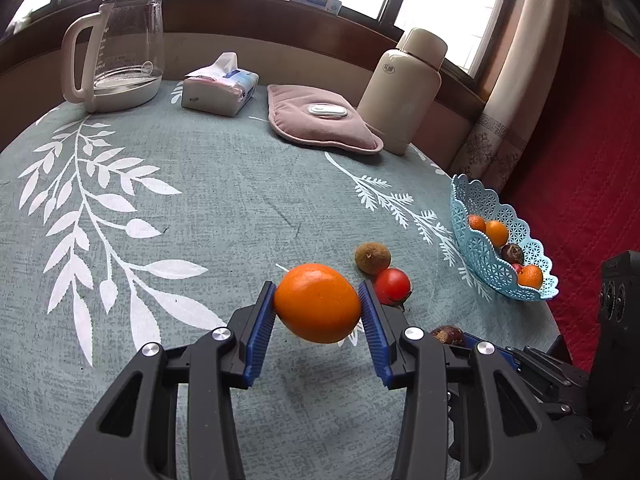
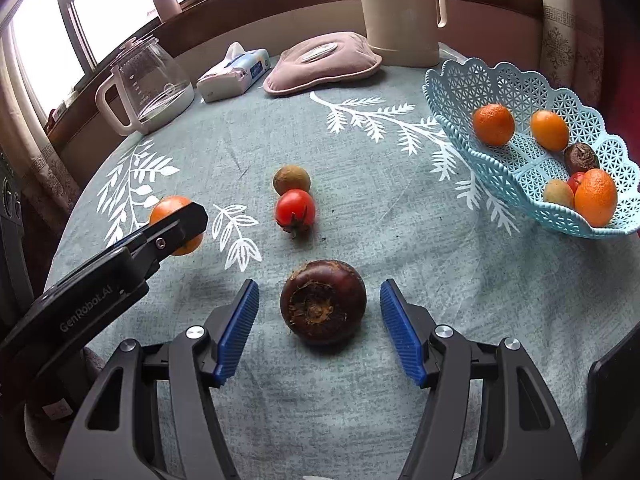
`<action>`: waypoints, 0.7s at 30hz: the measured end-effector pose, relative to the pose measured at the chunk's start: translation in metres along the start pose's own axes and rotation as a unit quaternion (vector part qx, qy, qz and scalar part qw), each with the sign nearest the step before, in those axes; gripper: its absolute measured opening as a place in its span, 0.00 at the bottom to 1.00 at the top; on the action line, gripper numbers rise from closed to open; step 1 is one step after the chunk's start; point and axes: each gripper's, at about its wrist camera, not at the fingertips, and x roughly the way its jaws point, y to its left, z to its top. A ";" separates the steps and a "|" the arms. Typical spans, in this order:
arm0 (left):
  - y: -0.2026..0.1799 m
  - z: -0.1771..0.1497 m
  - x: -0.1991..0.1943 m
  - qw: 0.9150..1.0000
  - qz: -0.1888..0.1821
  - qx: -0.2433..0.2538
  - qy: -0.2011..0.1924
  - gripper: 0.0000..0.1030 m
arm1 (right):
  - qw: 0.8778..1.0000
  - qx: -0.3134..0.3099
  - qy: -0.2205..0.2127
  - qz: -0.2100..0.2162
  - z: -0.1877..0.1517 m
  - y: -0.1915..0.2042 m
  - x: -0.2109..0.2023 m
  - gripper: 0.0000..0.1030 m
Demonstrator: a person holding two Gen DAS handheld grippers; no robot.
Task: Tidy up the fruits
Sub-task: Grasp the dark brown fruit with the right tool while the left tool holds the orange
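Left jaws clamp the orange (image 1: 318, 303); right jaws stand open around the mangosteen (image 2: 323, 301).

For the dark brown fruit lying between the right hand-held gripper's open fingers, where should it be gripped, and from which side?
Grip the dark brown fruit across its widest part, left and right flanks, coming down from the near side as the right hand-held gripper already points. It is round and squat, with its rough stem scar tipped toward the camera, so the smooth sides probably give the pads the best seat.
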 end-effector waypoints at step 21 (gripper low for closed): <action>-0.002 -0.001 0.000 1.000 -0.008 0.002 0.001 0.41 | 0.999 -0.018 -0.007 -0.026 -0.003 0.006 -0.003 0.43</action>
